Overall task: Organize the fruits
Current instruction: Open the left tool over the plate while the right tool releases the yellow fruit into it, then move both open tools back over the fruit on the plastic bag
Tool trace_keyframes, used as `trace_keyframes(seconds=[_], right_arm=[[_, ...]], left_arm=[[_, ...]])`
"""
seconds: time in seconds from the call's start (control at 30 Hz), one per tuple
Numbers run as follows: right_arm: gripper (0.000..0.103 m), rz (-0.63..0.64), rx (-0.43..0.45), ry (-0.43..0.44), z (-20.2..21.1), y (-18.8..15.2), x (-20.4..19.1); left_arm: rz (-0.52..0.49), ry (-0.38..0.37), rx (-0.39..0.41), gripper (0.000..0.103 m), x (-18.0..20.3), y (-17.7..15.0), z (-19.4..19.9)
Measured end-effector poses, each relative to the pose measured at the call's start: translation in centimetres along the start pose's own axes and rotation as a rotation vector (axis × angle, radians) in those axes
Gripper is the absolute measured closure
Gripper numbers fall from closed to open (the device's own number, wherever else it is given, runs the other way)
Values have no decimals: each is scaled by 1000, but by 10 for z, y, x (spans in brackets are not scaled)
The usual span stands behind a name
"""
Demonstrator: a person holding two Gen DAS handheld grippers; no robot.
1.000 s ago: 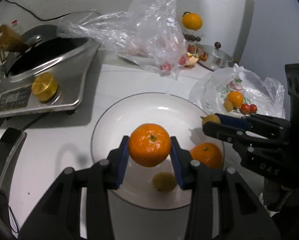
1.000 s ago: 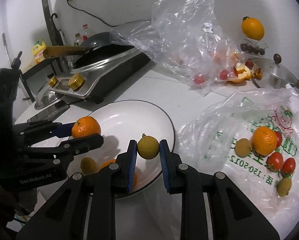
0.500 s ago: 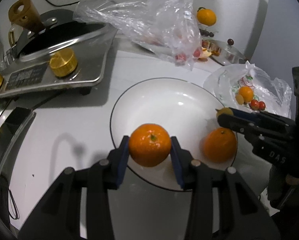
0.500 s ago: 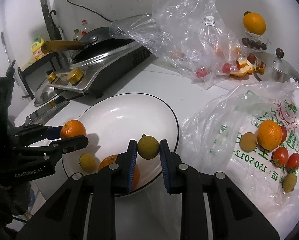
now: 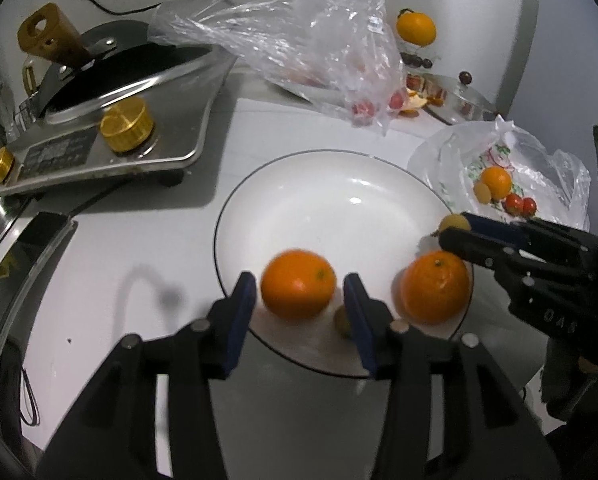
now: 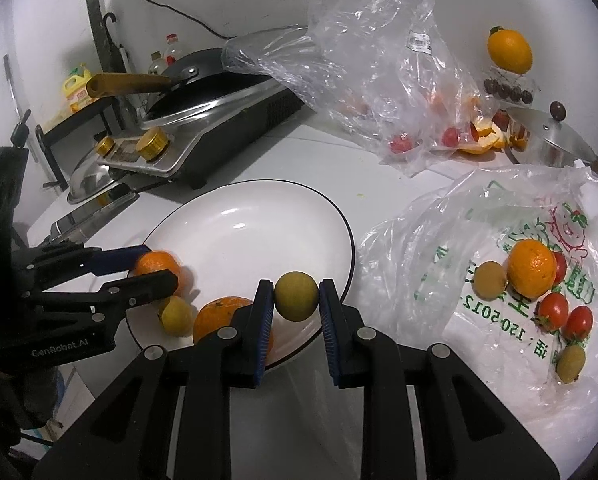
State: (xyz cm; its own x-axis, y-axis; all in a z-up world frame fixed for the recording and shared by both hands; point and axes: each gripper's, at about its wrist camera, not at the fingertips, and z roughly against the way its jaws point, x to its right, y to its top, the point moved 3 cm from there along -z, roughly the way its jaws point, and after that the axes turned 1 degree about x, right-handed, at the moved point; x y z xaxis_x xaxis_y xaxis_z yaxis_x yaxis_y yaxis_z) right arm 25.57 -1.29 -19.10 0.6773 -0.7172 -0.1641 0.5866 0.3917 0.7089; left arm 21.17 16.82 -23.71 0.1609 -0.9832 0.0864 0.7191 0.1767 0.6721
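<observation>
Orange mandarin [image 5: 298, 283] now released onto plate [image 5: 331, 184] | left claw [image 5: 299, 300] spread apart | right claw [image 6: 296, 300] still clamps longan [image 6: 296, 296]

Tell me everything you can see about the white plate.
The white plate is round, shallow and glossy, ceramic by the look, with a thin dark rim line. It lies flat on the white counter, beside a printed plastic bag. On it are two oranges, one between the open left gripper fingers, another nearby, plus a small yellowish fruit.

Orange mandarin [image 5: 298, 283] — white, dark-rimmed plate [image 5: 339, 184]
</observation>
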Motion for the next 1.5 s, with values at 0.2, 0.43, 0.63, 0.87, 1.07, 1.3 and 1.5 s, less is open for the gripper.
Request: trace_keyframes(seconds=[0.2,0.43,0.63,0.87,1.07,1.3,1.5], right_arm=[[76,13,-6,14,2,1,1],[71,32,-6,28,8,0,4],[71,28,16,32,21,1,13],[71,16,30,33,34,-4,25],[71,6,51,23,49,-8,35],[71,-18,77,-4,68,-16,54],[71,-47,88,-33,83,-24,76]], left_arm=[[20,26,10,55,0,-1,4],[40,47,33,55,3,3,9],[42,29,68,55,19,10,16],[26,20,69,55,40,12,15],[5,6,89,55,61,14,21],[-24,-8,107,53,86,17,27],[-41,-30,113,42,105,20,29]])
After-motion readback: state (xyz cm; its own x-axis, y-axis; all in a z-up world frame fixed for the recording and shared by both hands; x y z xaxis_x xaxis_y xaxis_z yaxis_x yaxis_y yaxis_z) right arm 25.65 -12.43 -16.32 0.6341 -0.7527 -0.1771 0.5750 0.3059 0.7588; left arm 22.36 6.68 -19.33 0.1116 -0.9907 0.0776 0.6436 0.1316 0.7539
